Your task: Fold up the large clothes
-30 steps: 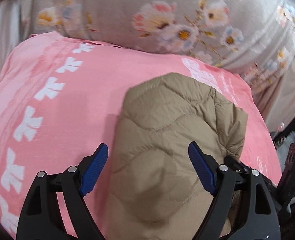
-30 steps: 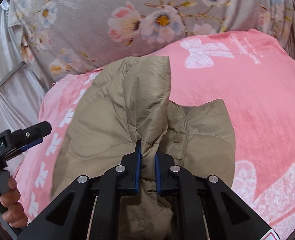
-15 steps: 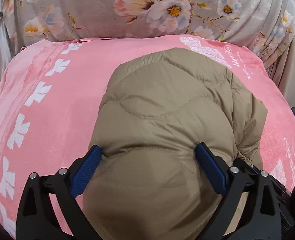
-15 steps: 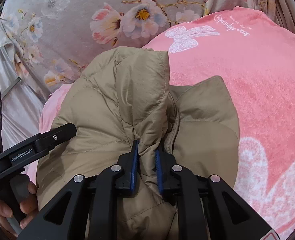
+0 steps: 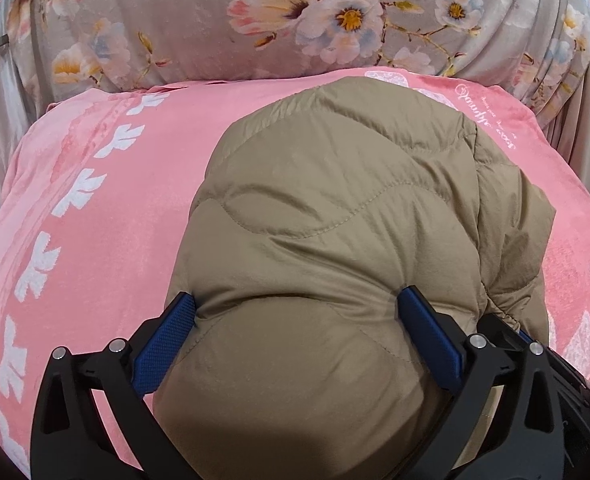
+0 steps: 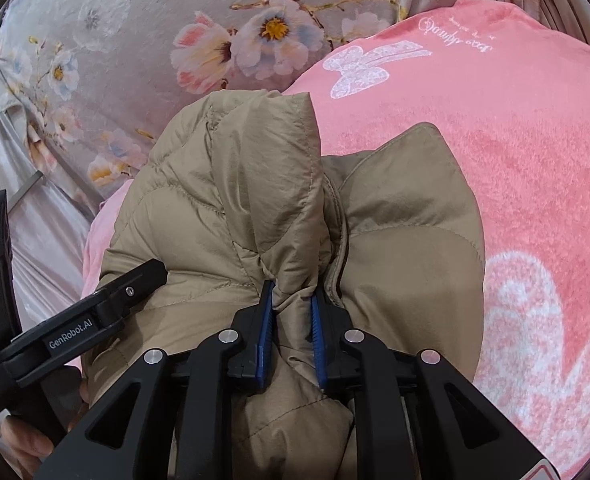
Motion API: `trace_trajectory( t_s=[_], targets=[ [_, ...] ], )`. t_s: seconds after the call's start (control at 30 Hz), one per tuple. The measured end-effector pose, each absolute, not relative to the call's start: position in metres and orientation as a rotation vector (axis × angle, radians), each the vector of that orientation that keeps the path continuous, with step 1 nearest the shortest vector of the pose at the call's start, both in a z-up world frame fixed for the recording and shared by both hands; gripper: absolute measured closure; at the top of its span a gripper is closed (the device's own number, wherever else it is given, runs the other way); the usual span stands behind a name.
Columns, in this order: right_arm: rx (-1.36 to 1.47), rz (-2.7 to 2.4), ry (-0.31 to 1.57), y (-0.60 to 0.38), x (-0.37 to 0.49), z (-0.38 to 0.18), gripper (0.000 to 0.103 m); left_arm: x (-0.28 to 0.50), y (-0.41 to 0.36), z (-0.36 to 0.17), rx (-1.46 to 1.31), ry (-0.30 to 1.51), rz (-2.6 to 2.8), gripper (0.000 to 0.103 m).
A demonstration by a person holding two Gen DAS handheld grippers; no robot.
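Jacket (image 5: 335, 240), tan and quilted, lies bunched on the pink blanket (image 5: 95, 208). In the left wrist view the left hand-held gripper (image 5: 299, 312) has just been opening; its blue pads straddle a puffy fold, wide apart, apparently only brushing it. In the right wrist view the right hand-held gripper (image 6: 291, 308) pinches a gathered ridge of jacket. The fold looks to be being laid down; next, release and flatten. Sleeves and the jacket's near edge are hidden under the fingers.
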State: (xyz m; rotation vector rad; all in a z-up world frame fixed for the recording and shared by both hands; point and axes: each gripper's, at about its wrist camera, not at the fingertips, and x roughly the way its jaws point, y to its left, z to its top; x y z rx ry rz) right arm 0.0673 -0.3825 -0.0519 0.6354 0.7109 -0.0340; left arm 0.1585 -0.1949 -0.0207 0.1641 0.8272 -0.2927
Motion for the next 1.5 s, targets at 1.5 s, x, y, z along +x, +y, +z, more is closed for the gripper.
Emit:
trace_trajectory(
  t_s=[1.5],
  targets=[
    [0.767, -0.130, 0.766, -0.428, 0.005, -0.034, 0.056, 0.155, -0.119, -0.008, -0.075, 0.916, -0.423, 0.005]
  ],
)
